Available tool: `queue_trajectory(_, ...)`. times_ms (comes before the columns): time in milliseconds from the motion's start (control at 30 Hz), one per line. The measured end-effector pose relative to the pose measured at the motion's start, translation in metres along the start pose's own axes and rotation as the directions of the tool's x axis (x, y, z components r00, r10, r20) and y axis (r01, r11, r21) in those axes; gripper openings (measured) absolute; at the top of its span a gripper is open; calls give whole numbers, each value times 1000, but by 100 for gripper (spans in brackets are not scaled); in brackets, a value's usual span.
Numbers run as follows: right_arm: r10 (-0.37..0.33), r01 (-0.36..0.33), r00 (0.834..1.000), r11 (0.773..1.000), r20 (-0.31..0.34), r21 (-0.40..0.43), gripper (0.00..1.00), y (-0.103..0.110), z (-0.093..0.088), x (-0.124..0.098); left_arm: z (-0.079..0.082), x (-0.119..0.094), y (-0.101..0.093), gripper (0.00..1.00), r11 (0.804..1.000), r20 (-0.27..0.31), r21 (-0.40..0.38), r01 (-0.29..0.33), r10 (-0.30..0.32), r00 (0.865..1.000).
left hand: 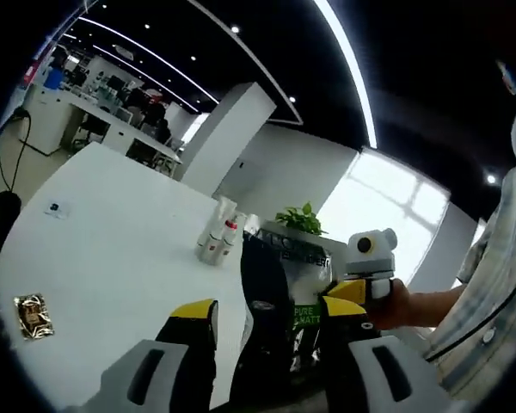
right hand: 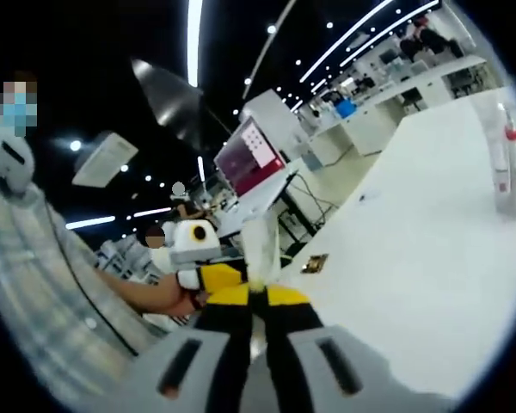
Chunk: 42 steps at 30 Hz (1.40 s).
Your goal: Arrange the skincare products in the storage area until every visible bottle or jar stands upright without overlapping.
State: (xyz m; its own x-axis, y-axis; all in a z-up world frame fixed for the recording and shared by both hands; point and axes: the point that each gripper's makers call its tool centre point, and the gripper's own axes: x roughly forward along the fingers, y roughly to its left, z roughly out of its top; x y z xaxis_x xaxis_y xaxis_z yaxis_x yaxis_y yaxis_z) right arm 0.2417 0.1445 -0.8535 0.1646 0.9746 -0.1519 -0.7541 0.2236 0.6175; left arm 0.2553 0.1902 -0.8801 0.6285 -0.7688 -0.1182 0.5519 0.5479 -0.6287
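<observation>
Across the white table point(left hand: 112, 224) we see a cluster of bottles point(left hand: 220, 231) standing upright, long axes vertical, well apart from our left gripper point(left hand: 271, 323), whose jaws stand wide with nothing between them. A dark chair back point(left hand: 267, 318) and a potted plant point(left hand: 299, 219) crowd the table's edge, and a small gold packet point(left hand: 33, 315) lies flat. Our right gripper point(right hand: 256, 297) has its jaws narrowed onto a pale bottle point(right hand: 261, 245), which points up and away along the jaws.
</observation>
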Motion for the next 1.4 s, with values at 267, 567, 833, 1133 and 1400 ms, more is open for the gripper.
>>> queue_trajectory(267, 93, -93, 995, 996, -33, 16, 3, 16, -1, -6, -6, 2, -9, 58, 999, -22, 35, 34, -33, 999)
queue_trajectory(567, 126, -126, 992, 989, 14, 73, 2, 19, 4, -10, -14, 0, -26, 35, 990, -70, -9, 143, -144, 987)
queue_trajectory(833, 96, -103, 993, 988, 66, 112, 2, 10, 11, -11, -16, -1, -29, 21, 984, -86, -25, 174, -176, 981)
queue_trajectory(1133, 48, -54, 997, 992, 52, 113, 2, 0, 10, -20, -17, -2, -37, 8, 973, -95, -50, 223, -227, 969)
queue_trajectory(1400, 40, -57, 995, 979, 93, 197, 12, -6, 3, -22, -16, -4, -49, 1, 959, -83, -73, 273, -278, 957)
